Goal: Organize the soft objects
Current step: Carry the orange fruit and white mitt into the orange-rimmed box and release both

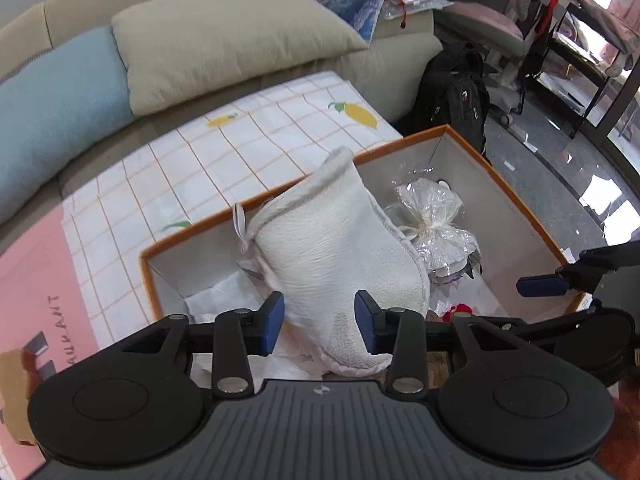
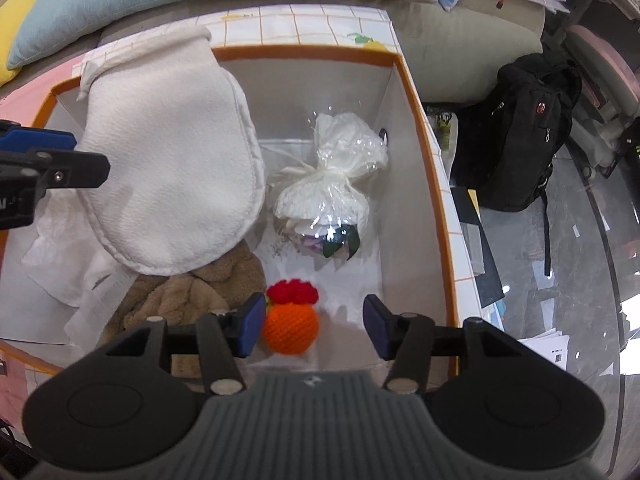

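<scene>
Left wrist: claw parted around white mitt.

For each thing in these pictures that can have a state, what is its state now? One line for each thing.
left gripper: open, jaws around the mitt's lower end, pads not pressing.
right gripper: open, the ball beside its left pad.
white mitt: in the box, top leaning over the rim.
orange box: open, no lid.
wrapped bundle: tied shut, lying in the box.
orange crochet ball: resting on the box floor.
black backpack: upright on the floor.
</scene>
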